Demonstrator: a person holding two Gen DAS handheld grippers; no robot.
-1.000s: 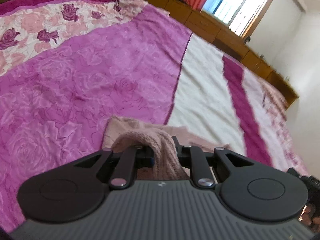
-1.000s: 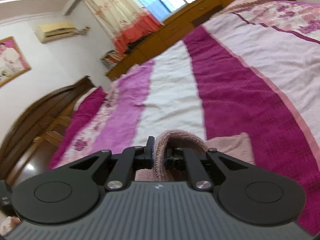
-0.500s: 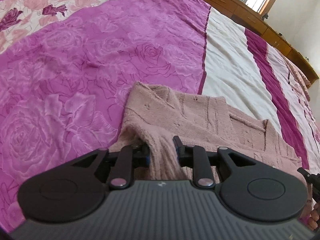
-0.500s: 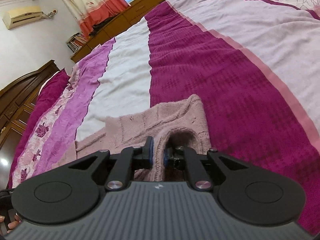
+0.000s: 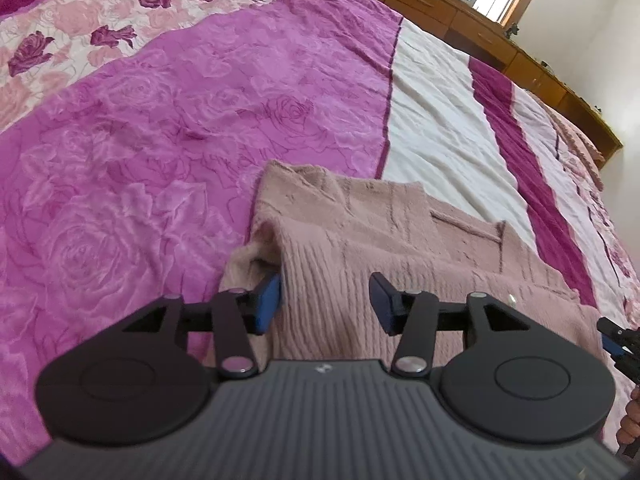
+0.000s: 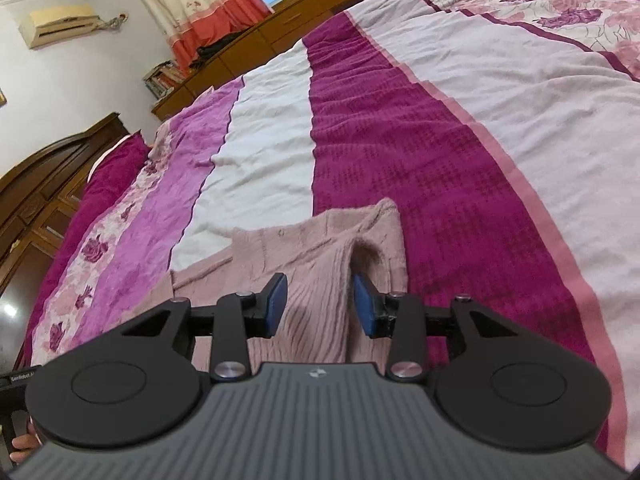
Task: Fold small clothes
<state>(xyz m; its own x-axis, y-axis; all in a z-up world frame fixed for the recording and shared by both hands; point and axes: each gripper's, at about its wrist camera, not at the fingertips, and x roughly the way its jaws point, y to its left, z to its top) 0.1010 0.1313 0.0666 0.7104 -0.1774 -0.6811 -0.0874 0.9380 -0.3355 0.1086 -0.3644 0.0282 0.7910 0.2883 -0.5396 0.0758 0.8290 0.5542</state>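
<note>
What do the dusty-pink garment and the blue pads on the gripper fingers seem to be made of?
Dusty-pink garment: looks like soft knitted yarn, perhaps wool or acrylic; ribbed rows and a fuzzy matte surface show. Blue pads: probably rubber or a similar soft plastic, smooth and matte, set on black hard fingers; the exact material cannot be told.
</note>
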